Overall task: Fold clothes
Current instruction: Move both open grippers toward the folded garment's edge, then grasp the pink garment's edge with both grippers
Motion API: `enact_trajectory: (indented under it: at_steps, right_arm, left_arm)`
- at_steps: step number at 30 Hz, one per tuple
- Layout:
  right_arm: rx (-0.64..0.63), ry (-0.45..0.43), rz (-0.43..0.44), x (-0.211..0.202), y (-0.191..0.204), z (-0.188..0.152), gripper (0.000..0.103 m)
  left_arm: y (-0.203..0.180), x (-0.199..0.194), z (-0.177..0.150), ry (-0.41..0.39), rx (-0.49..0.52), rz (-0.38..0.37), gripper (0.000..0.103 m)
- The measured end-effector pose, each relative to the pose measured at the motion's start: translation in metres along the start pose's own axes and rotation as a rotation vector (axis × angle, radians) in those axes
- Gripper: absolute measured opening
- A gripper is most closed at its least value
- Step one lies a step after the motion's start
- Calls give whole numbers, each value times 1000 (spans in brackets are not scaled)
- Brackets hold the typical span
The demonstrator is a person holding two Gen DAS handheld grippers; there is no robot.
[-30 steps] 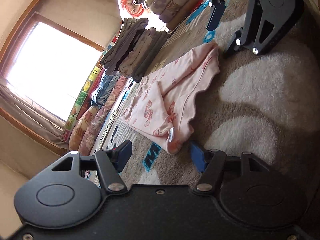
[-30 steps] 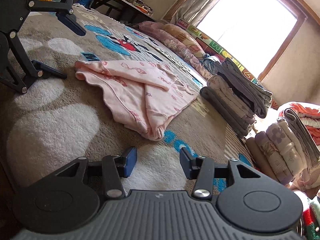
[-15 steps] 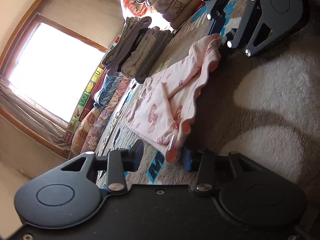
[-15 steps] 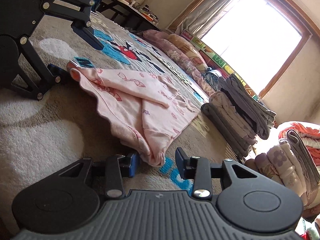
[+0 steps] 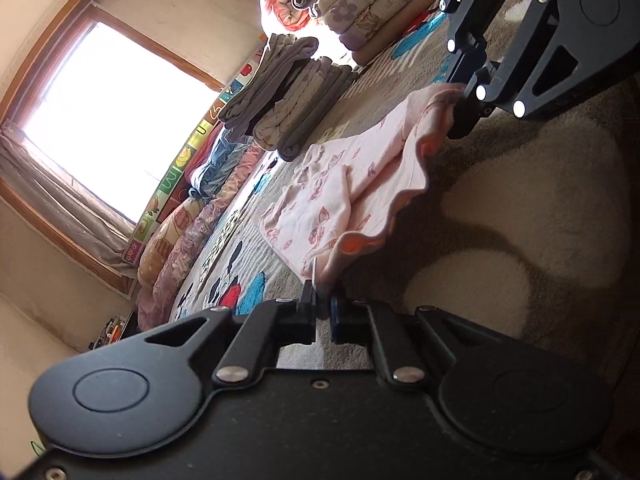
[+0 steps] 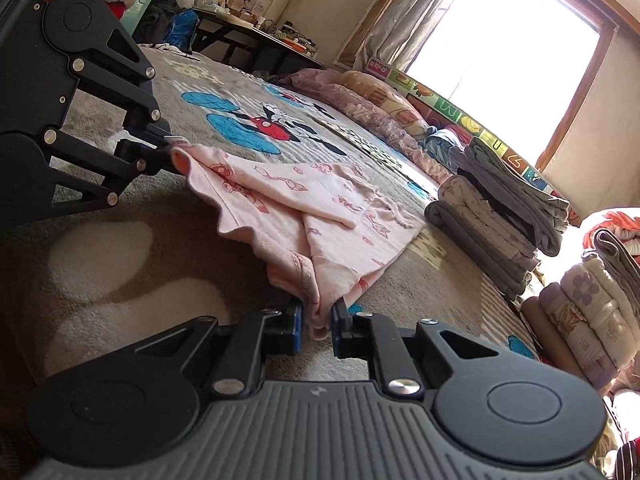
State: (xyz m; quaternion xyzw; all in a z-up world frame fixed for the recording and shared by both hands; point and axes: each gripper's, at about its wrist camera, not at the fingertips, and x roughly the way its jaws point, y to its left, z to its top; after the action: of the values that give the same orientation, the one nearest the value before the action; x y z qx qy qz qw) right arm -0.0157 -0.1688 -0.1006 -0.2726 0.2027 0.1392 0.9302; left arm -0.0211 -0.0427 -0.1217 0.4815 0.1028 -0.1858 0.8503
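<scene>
Right wrist: two grippers (image 6: 317,322) (image 6: 168,148), one garment (image 6: 304,208)

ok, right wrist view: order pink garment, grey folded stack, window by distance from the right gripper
1. pink garment: its corner sits between the closing pads of the right gripper.
2. grey folded stack: on the carpet, right of the garment.
3. window: far wall, upper right.

**Gripper hardware, both units**

Left gripper (image 5: 322,305): matte black body, two round hub discs, angled link arms fastened with silver screws, blue-faced fingers (image 5: 335,312). Right gripper (image 6: 316,320): same black linkage and blue pads, with a grey ribbed base plate.
</scene>
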Motion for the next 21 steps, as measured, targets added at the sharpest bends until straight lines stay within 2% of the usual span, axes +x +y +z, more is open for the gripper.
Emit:
enact_trajectory:
  at_steps: [5,8,11,12,14,15,16,19,21]
  right_arm:
    - [6,24,76,-48,13,1,15]
    - [-28,59,100,-69,23,-7,15]
    - [-68,103,95,-80,34,-17,14]
    - [-88,106,77,-80,37,-18,13]
    - [-136,99,40,-79,44,-19,14]
    - [-178,103,13,-78,50,-21,20]
    - [-228,103,-17,-77,57,-23,32]
    - [-317,82,-58,-78,68,-27,52]
    - [-367,67,-80,-76,70,-26,54]
  left_arm:
    - [-12,-37,-7,-6,73,-78,5]
    - [-23,-44,-12,-9,115,-82,5]
    - [-34,-43,-17,-27,181,-45,7]
    - [-36,-43,-20,-27,209,-42,10]
    - [-41,-42,-25,-30,260,-22,25]
    - [-42,-42,-28,-33,278,-10,30]
    - [-41,-42,-30,-36,288,0,41]
    - [-38,-41,-33,-57,309,12,43]
    - [-35,-40,-33,-84,340,17,43]
